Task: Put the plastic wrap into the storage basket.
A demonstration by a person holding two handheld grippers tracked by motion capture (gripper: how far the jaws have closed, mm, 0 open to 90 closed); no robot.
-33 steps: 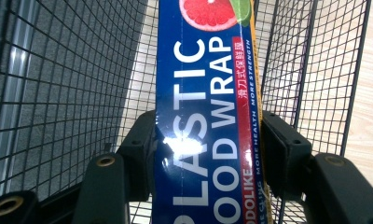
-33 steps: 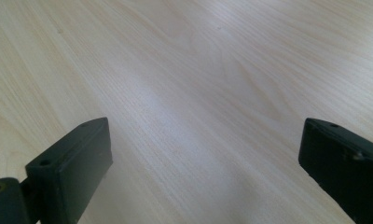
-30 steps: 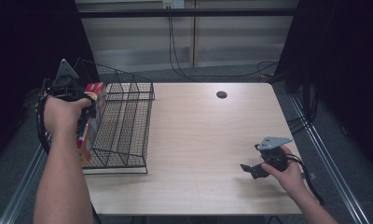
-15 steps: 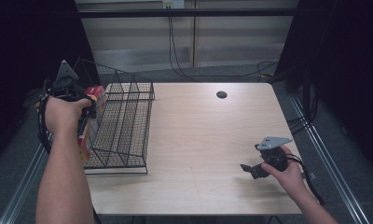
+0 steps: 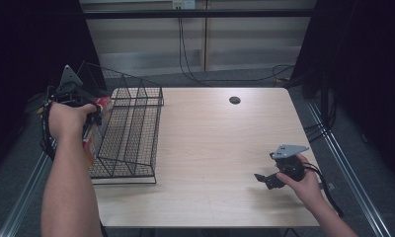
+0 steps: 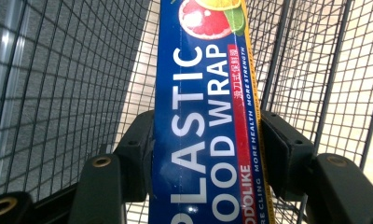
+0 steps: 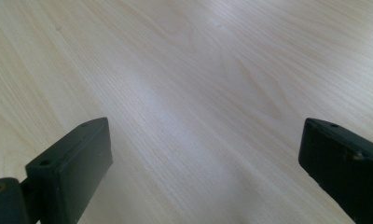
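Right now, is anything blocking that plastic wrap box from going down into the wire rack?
Nothing visible does. The left hand-held gripper is clamped on the plastic wrap box, which hangs at the wire rack's left compartment, with bare mesh on both sides of it.

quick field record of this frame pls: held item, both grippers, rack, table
held item: plastic food wrap box, blue, clamped on both sides
left gripper: shut on the box, at the wire rack's left side
right gripper: fingers wide apart, nothing between, low over bare wood
wire rack: black, on table's left part
table: light wood, dark round hole near far edge
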